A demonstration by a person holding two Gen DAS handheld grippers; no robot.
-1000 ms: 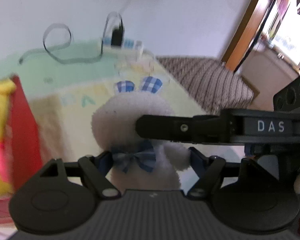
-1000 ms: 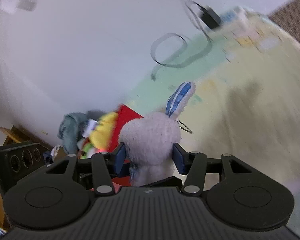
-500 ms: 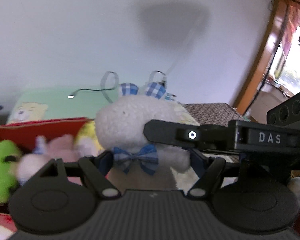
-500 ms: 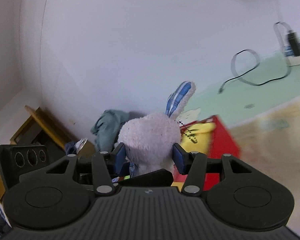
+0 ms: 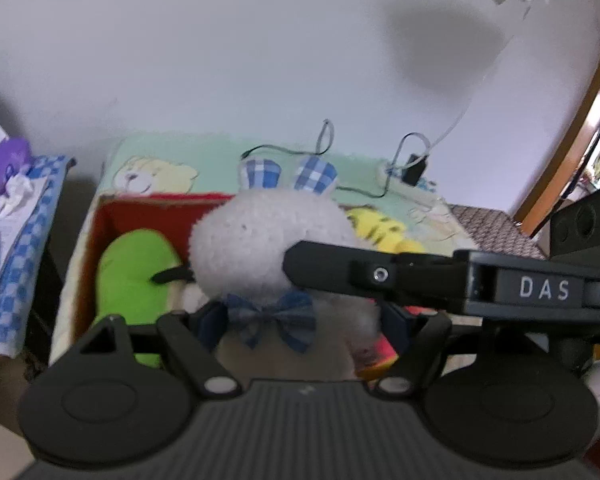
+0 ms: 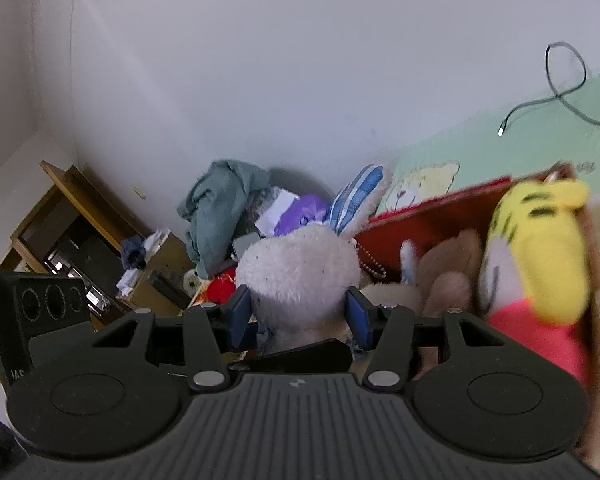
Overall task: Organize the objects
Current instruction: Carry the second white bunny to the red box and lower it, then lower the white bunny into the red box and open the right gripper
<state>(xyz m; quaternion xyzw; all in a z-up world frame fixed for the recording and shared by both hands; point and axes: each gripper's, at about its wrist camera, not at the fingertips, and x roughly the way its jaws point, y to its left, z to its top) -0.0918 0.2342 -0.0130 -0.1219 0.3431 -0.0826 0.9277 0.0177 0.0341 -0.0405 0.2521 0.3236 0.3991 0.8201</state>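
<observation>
**White plush rabbit arriving over the red toy box, gripped from both sides**

White fleece is filling the left wrist view: the plush rabbit (image 5: 268, 248) is sitting between the blue pads of the left gripper (image 5: 300, 320), which are pinching its body at the level of the checked bow tie. A second ago this view was showing bare bedsheet and only a red corner at the left edge; now the red box (image 5: 148, 204) is lying open directly behind the rabbit, with a green plush (image 5: 134, 264) inside it and a yellow tiger plush (image 5: 380, 228) at its far right. The right gripper (image 5: 420, 276) is crossing this view as a black bar touching the rabbit's side.

Through the right wrist view, the right gripper (image 6: 298, 316) is clamping the rabbit's (image 6: 300, 268) head between its pads, one striped ear sticking up. Where the box was only peeking out behind the rabbit, its red wall (image 6: 432, 212) and the yellow tiger plush (image 6: 536, 248) are now looming close on the right, blurred.

Judging from this, the carry is nearly over: the rabbit is hanging above or just in front of the box, and what is remaining is lowering it in and letting both grips go
</observation>
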